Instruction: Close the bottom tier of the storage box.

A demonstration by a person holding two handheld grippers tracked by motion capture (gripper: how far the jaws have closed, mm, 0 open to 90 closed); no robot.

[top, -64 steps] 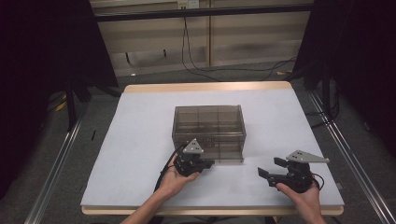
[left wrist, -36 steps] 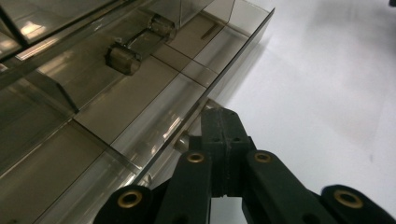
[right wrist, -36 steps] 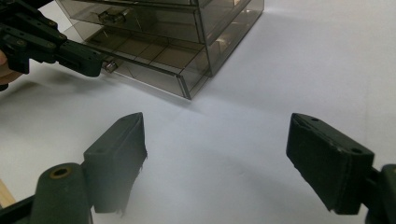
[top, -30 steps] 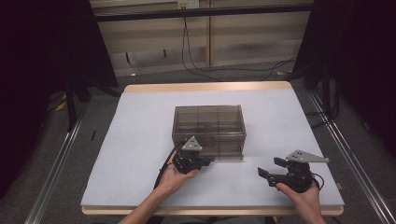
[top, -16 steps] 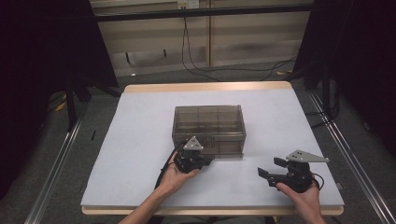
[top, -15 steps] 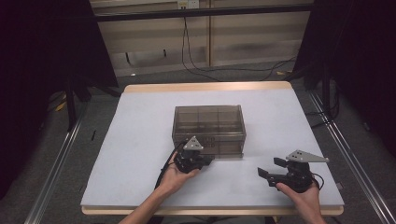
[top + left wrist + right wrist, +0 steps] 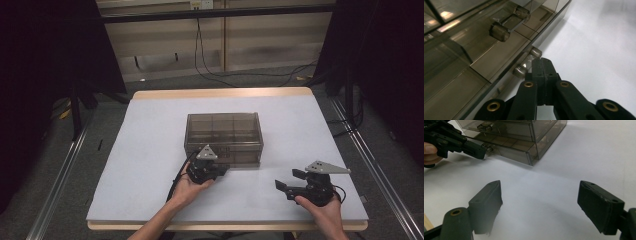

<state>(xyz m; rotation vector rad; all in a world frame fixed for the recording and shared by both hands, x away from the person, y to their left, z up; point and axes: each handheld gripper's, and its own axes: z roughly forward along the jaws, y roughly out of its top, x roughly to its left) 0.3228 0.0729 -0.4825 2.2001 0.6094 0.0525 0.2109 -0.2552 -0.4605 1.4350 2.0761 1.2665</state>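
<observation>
Ahead of the left gripper (image 7: 543, 65), its jaws closed on the lower handle (image 7: 527, 63) of the drawer box (image 7: 223, 136), a skewed pull could slip the grip or drag the light box. Right gripper (image 7: 539, 202) gapes wide, well apart to the box's right, holding nothing

Only the drawer box (image 7: 224, 137) seems to obstruct the bare white table (image 7: 125, 165).

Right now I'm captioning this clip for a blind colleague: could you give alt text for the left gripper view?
The left gripper, its black jaws shut together, has its tips at the handle of the bottom drawer of a smoky clear drawer box. Above it, another drawer's handle juts out, and white table lies to the right.
</observation>
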